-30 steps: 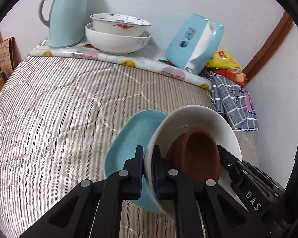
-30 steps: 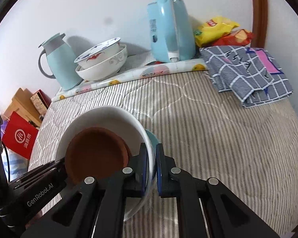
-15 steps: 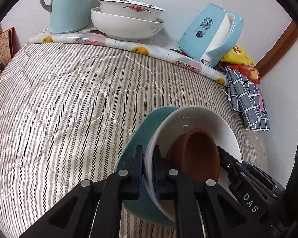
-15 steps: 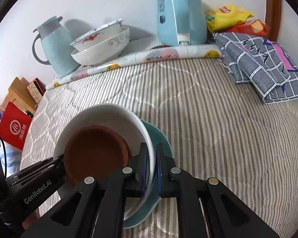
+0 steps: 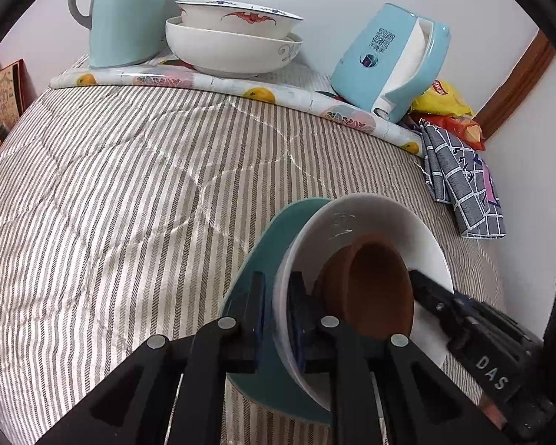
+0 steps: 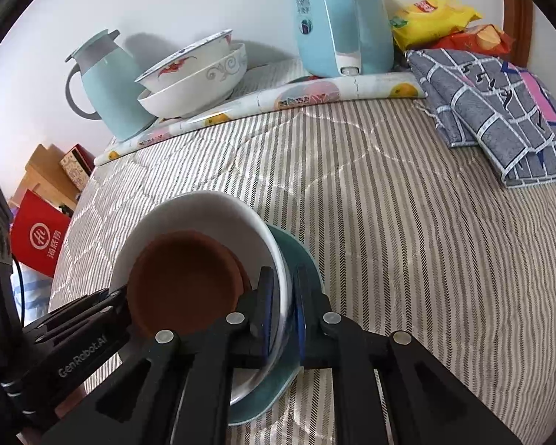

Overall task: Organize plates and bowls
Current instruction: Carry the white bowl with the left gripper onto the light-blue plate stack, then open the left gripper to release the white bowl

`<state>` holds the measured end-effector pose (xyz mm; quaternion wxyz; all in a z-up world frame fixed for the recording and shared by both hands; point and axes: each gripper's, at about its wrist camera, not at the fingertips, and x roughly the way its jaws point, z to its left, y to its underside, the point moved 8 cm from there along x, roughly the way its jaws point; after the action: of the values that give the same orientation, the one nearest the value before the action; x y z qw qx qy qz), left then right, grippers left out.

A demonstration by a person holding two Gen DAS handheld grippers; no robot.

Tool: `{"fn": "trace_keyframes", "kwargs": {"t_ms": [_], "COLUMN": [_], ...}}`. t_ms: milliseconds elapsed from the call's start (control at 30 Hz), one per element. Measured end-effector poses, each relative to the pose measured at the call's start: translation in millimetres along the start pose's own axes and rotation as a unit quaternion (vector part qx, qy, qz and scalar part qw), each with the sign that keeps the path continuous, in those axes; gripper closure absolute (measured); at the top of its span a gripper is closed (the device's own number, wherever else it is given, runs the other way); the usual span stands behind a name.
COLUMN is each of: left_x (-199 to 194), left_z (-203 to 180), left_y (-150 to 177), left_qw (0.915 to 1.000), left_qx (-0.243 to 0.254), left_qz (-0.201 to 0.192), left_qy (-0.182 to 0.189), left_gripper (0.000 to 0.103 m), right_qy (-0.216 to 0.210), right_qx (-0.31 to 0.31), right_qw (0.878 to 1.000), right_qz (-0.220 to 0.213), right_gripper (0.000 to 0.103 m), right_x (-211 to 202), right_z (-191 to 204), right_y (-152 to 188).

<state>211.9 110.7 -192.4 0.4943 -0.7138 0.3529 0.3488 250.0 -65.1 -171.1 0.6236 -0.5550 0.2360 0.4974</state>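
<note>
Left gripper (image 5: pixel 276 315) clamped on the near rim of the white bowl (image 5: pixel 356 215), one finger (image 5: pixel 254 319) outside the wall and the other inside, narrow gap filled by the rim. Right gripper (image 6: pixel 282 307) clenched likewise on the opposite rim of the same white bowl (image 6: pixel 204 207), fingers (image 6: pixel 265 307) pinching the wall from both sides. Brown bowl (image 5: pixel 374 285) nested inside the white one (tilted toward one side). Teal plate (image 5: pixel 274 237) directly under the white bowl, whether lifted or resting on the striped quilt (image 5: pixel 111 204) impossible to tell. Stack held near the front edge of the quilt. At the far edge, on the fruit-print mat (image 5: pixel 241 89): two stacked patterned bowls (image 5: pixel 233 40) between the pale blue jug (image 5: pixel 126 15) and the blue kettle (image 5: pixel 385 55). Checked cloth (image 6: pixel 500 111) and snack bags (image 6: pixel 437 18) at the far right corner.
</note>
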Motion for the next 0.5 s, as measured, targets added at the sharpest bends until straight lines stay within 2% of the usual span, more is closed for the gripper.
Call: {"fn": "trace_keyframes", "kwargs": {"t_ms": [133,300,367,433,500], "left_x": [-7,-19,-24,-30,-37], "left_z": [0,2,3,3,2], "left_y": [2,4,5,7,8], "left_qw": [0.9999,0.9998,0.9997,0.9997,0.9996], "left_qx": [0.004,0.005,0.0,-0.001,-0.002], "left_qz": [-0.005,-0.014,-0.015,-0.019,-0.024], "left_qy": [-0.01,-0.015,-0.017,-0.015,-0.013], "left_gripper": [0.085,0.073,0.063,0.061,0.06], "right_qy": [0.006,0.01,0.009,0.005,0.003], "right_qx": [-0.002,-0.009,-0.01,-0.009,-0.01], "right_qw": [1.0,1.0,1.0,1.0,1.0], "right_qz": [-0.01,-0.012,-0.014,-0.015,-0.018], "right_gripper": [0.089,0.087,0.081,0.077,0.077], "right_x": [-12,-22,-27,-33,-40], "right_z": [-2,-2,-1,0,0], "right_y": [0,5,8,11,14]}}
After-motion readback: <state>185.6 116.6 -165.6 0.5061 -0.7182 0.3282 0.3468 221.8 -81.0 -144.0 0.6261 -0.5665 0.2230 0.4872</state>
